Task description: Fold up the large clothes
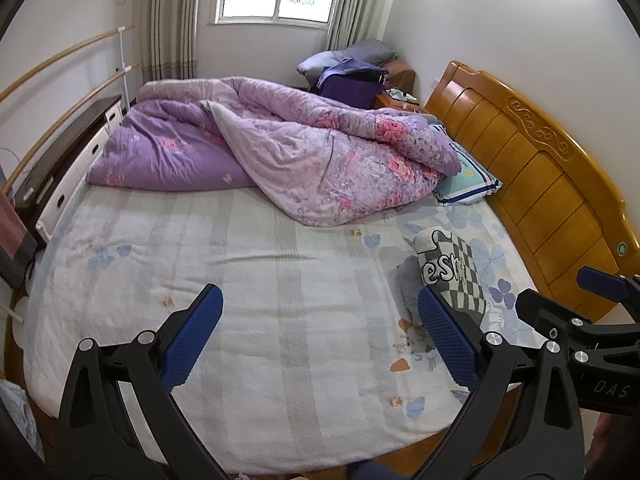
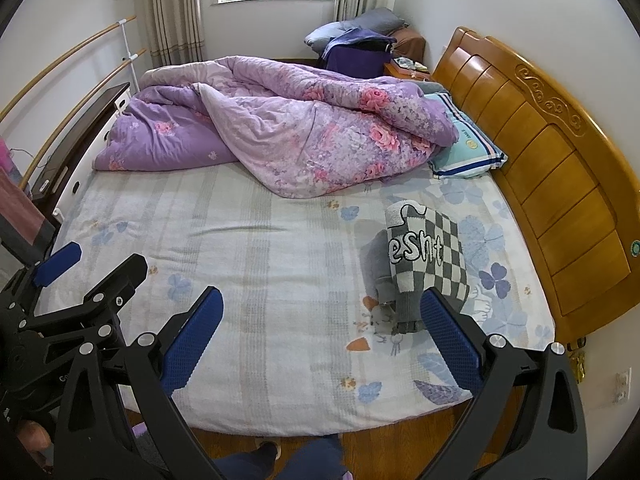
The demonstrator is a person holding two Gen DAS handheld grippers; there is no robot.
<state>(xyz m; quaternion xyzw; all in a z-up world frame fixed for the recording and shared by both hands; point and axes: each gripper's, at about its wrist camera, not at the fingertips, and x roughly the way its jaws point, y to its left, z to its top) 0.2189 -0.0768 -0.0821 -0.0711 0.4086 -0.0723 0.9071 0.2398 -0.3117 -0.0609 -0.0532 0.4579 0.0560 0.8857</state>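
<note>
Left wrist view: the left gripper (image 1: 320,344) gapes wide, empty, above the pale floral bedsheet (image 1: 240,280); a folded grey-and-white checkered knit sweater (image 1: 450,272) lies at three o'clock.

Right wrist view: the right gripper (image 2: 320,340) is spread wide, empty; the sweater (image 2: 424,256) lies at two o'clock, near the carved wooden headboard (image 2: 560,160).

checkered sweater (image 2: 424,258): "esnt" | right claw (image 1: 600,292) housing: "DAS"

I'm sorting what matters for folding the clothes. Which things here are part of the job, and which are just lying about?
Part of the job:
checkered sweater, folded on the bed sheet
left gripper, open
right gripper, open

Just lying about:
purple quilt
pillow
headboard
suitcase
</note>
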